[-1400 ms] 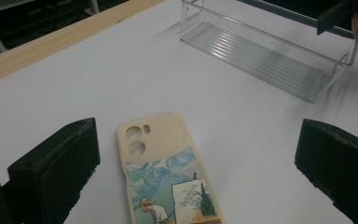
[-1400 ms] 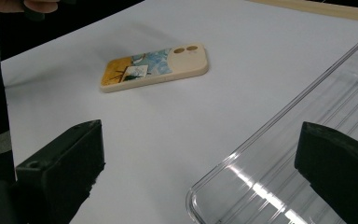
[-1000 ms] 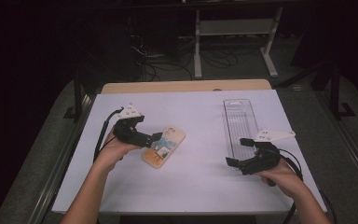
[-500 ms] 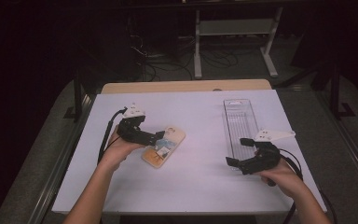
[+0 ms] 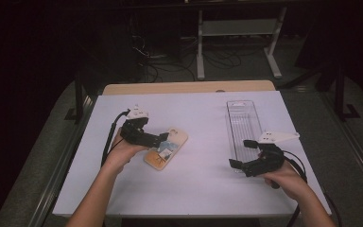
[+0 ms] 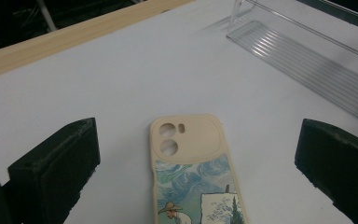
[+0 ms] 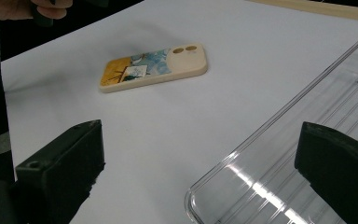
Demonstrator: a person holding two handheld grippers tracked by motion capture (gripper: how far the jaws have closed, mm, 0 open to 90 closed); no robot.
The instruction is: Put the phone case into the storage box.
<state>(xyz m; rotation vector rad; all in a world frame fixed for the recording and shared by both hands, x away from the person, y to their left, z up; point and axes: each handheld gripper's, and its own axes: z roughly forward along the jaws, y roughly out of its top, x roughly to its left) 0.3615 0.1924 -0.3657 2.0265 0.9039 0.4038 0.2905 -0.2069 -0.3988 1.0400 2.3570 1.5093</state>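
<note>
Matt cream phone case (image 6: pixel 193 163) with printed painting, glossy ribbed clear-plastic tray (image 5: pixel 244 127), smooth white table (image 5: pixel 203 189), pale wood edge (image 5: pixel 189 88).

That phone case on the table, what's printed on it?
The phone case is cream with a blue swirly painting of a figure in a straw hat, clearest in the left gripper view.

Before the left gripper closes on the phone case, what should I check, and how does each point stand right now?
1. Left gripper open wide enough: ok.
2. Phone case centred between its jaws: ok.
3. Phone case lying flat on the table: ok.
4. Jaws low enough to grip its edges: cannot tell.
5. Clear tray empty: ok.
6. Right gripper open, away from the case: ok.
</note>
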